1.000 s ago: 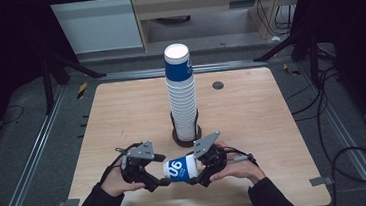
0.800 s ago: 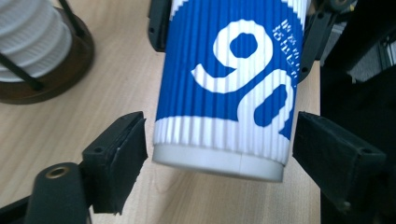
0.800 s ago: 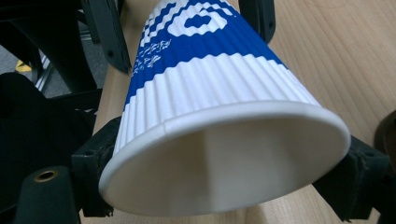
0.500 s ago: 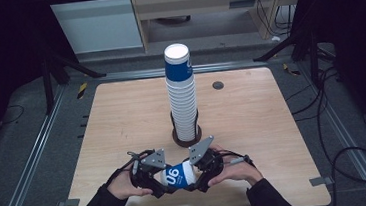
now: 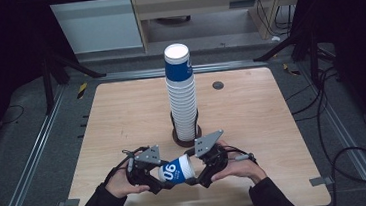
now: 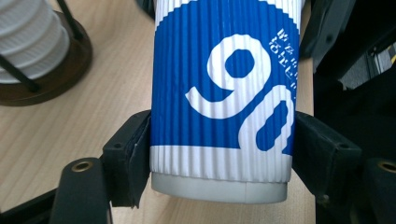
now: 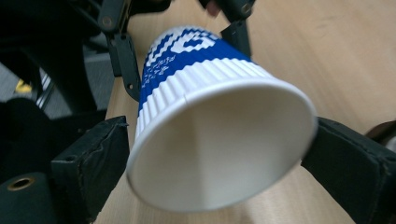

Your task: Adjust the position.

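A blue-and-white ribbed paper cup (image 5: 177, 170) lies sideways in the air between the two hand-held grippers, just above the near edge of the table (image 5: 122, 118), in front of the tall stack of cups (image 5: 182, 98) that stands in a dark round holder (image 5: 180, 139).

Left hand-held gripper (image 5: 153, 178): clamped on the cup's base end. In the left gripper view both jaws press flat on the ribbed wall just above the white bottom rim, cup (image 6: 224, 98) squarely between them.

Right hand-held gripper (image 5: 200, 170): at the cup's open mouth. In the right gripper view its jaws stand either side of the rim of the cup (image 7: 219, 140); the right jaw looks to be touching, the left has a thin gap or bare contact. Cannot tell if it is actually gripping.

Risks, as a judgement:
- Thin paper rim. If the right jaws close hard at the mouth, the rim ovals or creases, since that is the softest part.
- If both pull apart while clamped, the cup can tear or pop out of one side.
- If the left lets go before the right has a firm hold, the cup drops on the table and rolls, maybe off the near edge.
- The stack is near behind the hands; a swing of the right elbow or cable could knock it over.
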Demonstrator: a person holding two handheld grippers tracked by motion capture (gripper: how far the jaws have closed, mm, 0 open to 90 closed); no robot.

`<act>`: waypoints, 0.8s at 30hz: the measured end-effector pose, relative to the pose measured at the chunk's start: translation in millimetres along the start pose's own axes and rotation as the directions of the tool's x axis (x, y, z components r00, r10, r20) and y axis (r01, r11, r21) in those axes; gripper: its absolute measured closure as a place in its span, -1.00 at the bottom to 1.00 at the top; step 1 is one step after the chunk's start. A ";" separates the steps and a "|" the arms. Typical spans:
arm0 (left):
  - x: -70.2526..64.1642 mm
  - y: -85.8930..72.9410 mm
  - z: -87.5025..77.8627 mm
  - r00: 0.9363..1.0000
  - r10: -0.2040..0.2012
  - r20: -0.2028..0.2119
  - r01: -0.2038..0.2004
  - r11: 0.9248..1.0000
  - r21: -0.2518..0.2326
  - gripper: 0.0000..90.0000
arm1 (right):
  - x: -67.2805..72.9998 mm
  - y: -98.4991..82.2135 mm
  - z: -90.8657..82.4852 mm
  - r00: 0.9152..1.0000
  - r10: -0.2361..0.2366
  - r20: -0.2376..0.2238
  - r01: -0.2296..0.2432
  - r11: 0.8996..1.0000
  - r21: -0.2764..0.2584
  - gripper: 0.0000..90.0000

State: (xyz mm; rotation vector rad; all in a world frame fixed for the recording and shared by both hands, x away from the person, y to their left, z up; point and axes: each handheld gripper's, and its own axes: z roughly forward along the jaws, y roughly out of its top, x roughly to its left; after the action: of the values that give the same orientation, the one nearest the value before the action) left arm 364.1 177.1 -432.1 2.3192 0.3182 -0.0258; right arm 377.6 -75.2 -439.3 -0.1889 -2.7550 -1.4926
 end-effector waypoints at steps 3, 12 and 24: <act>4.3 -2.3 -7.2 1.000 -0.021 -0.016 0.020 0.999 -0.041 -0.41 | -3.7 1.7 -12.0 0.999 0.024 0.030 -0.023 0.998 -0.058 -0.83; 10.8 -5.6 -24.4 0.997 -0.068 -0.039 0.059 0.979 -0.196 -0.41 | -11.7 2.1 -34.3 0.992 0.101 0.070 -0.087 0.980 -0.181 -0.84; 5.1 -2.7 -17.9 0.999 -0.041 -0.031 0.033 0.975 -0.219 -0.41 | -9.7 3.8 -27.5 0.993 0.117 0.013 -0.112 0.973 -0.200 -0.86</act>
State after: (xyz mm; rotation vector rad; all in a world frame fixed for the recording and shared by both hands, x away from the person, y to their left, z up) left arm 367.0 192.7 -422.1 2.0971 0.3631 0.0301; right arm 386.0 -97.1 -421.7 -0.3629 -2.5585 -1.7439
